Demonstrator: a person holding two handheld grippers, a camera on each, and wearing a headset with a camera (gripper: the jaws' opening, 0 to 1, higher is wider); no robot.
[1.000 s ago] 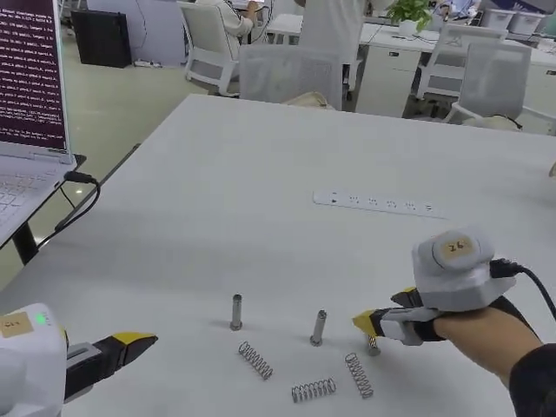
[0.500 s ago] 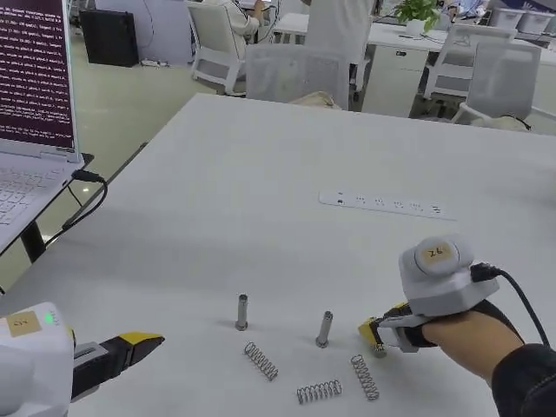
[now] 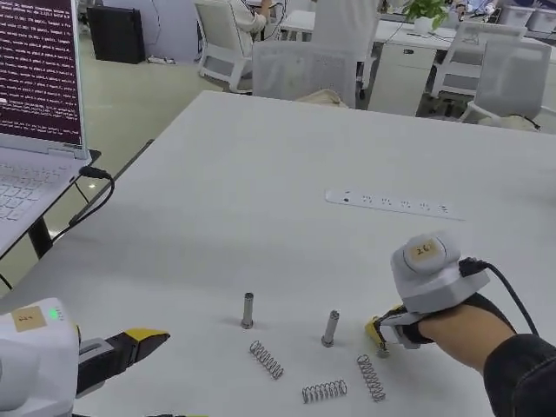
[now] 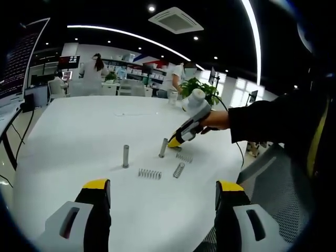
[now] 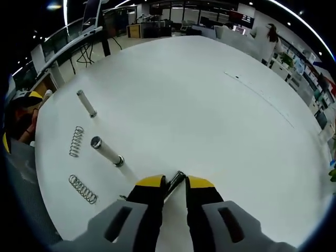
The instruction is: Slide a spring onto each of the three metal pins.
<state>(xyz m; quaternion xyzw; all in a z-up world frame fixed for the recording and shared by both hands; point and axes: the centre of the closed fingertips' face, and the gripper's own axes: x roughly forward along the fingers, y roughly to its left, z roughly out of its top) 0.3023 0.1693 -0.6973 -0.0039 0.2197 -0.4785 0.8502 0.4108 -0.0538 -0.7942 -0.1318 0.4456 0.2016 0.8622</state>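
Step one is underway: no spring is sitting on a pin yet. Left gripper [image 4: 163, 185], jaws gaping w/ nothing, is hovering far left of middle pin [image 3: 330, 327]. 2nd pin [image 3: 248, 310] is standing left of it, 3 springs [image 3: 324, 391] lying in front. Right gripper [image 3: 375, 328] is apparently pinching 3rd pin [image 5: 178, 179] just right. Next: fetching a spring.
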